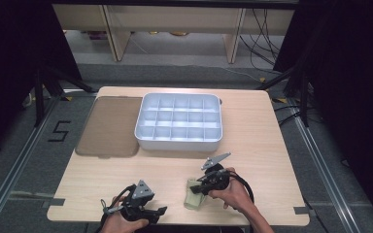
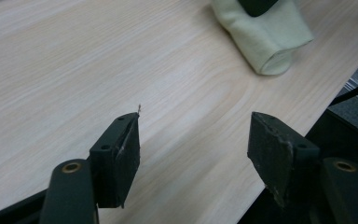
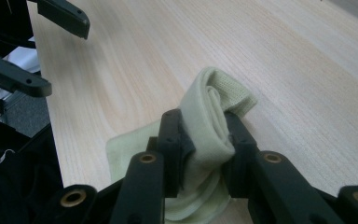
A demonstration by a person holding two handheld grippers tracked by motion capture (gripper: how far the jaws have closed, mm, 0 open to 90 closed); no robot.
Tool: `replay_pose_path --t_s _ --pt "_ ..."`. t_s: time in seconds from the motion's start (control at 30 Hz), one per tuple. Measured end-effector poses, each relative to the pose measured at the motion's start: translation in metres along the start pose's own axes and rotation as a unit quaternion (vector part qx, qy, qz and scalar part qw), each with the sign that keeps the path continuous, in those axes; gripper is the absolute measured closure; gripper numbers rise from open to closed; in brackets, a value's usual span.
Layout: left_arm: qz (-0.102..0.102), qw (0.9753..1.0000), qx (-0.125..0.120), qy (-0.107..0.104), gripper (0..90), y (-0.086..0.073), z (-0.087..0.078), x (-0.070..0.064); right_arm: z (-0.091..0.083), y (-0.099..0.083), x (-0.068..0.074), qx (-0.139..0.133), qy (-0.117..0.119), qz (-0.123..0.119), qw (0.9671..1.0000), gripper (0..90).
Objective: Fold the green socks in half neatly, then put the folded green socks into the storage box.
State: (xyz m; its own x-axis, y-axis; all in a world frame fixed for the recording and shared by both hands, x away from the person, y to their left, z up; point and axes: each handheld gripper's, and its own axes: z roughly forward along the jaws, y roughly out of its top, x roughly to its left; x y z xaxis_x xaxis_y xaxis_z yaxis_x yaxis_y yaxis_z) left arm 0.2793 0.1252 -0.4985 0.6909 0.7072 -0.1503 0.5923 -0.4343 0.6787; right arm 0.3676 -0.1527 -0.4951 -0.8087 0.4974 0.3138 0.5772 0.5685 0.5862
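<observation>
Where the near edge of the wooden table (image 1: 252,145) runs below the hands, the right gripper (image 1: 205,184) has its jaws pinched on a pale green rolled cloth (image 1: 193,194); in the right gripper view the roll (image 3: 209,126) is squeezed between the two black pads, its lower folds resting on the tabletop. Cloth sits close to the near edge, slightly right of centre. Left gripper (image 1: 148,211) rests at the near edge, left of the cloth and apart from it, jaws spread wide with nothing between them; the left gripper view has bare wood in the gap and the cloth (image 2: 265,37) farther off. White compartment tray (image 1: 178,141) stands mid-table toward the far edge, seemingly empty, though cells are small. Brown flat lid (image 1: 109,127) lies just beside the tray's left side.
</observation>
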Motion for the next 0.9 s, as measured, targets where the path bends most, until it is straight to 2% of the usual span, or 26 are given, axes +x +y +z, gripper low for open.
replay_pose_path --t_s 0.03,0.07,0.1,0.17,0.23,0.27,0.33,0.37,0.4,0.53,0.6,0.63,0.67,0.7,0.77,0.8,0.9 --pt "0.0 1.0 0.0 0.0 30.8 0.0 0.0 0.0 0.0 0.0 0.0 0.0 0.0 0.0 1.0 73.1" --pt "-0.01 0.9999 0.001 0.009 28.6 -0.001 0.0 0.001 -0.001 0.0 0.001 -0.001 -0.001 -0.004 1.0 73.2" --pt "-0.009 0.9998 0.005 0.017 28.2 -0.003 -0.003 0.003 -0.001 0.001 0.001 -0.003 -0.003 -0.008 1.0 73.2" --pt "-0.007 0.9998 0.004 0.019 25.2 -0.004 -0.003 0.003 -0.001 0.001 0.002 -0.007 -0.003 -0.009 0.9999 73.2" --pt "-0.013 0.9996 0.004 0.024 25.0 -0.006 -0.005 0.005 -0.004 0.003 0.004 -0.008 -0.003 -0.013 0.9999 73.3" --pt "-0.007 0.9994 0.002 0.035 24.9 -0.007 -0.006 0.008 -0.006 0.004 0.006 -0.01 -0.002 -0.014 0.9998 73.4" --pt "-0.008 0.9992 -0.001 0.039 24.9 -0.008 -0.008 0.009 -0.008 0.005 0.006 -0.017 -0.002 -0.017 0.9997 73.3" --pt "0.003 0.9993 0.006 0.037 24.8 -0.008 -0.01 0.011 -0.01 0.006 0.006 -0.017 0.002 -0.018 0.9997 73.4" --pt "-0.006 0.9992 0.003 0.039 24.9 -0.008 -0.01 0.011 -0.011 0.007 0.006 -0.019 -0.003 -0.022 0.9996 73.4" --pt "0.001 0.9992 0.008 0.04 24.8 -0.009 -0.01 0.013 -0.018 0.01 0.008 -0.026 -0.008 -0.017 0.9995 73.4" --pt "-0.01 0.9992 -0.002 0.038 24.8 -0.01 -0.009 0.01 -0.021 0.013 0.009 -0.034 -0.01 -0.025 0.9991 73.4" --pt "0.003 0.9994 0.006 0.033 24.8 -0.009 -0.009 0.01 -0.025 0.015 0.01 -0.036 -0.016 -0.025 0.9989 73.4" --pt "0.003 0.9994 0.006 0.033 24.8 -0.009 -0.009 0.01 -0.027 0.016 0.01 -0.037 -0.015 -0.023 0.9989 73.4" --pt "0.001 0.9993 0.004 0.037 24.9 -0.009 -0.008 0.009 -0.029 0.017 0.008 -0.04 -0.021 -0.032 0.9985 73.4" --pt "0.002 0.9994 0.007 0.033 24.9 -0.009 -0.008 0.01 -0.031 0.018 0.009 -0.042 -0.022 -0.025 0.9985 73.4" --pt "0.002 0.9994 0.009 0.033 24.9 -0.01 -0.007 0.011 -0.033 0.019 0.008 -0.046 -0.022 -0.034 0.9981 73.4" --pt "-0.007 0.9994 0.007 0.033 25.0 -0.01 -0.007 0.011 -0.037 0.02 0.007 -0.049 -0.027 -0.036 0.9978 73.4"
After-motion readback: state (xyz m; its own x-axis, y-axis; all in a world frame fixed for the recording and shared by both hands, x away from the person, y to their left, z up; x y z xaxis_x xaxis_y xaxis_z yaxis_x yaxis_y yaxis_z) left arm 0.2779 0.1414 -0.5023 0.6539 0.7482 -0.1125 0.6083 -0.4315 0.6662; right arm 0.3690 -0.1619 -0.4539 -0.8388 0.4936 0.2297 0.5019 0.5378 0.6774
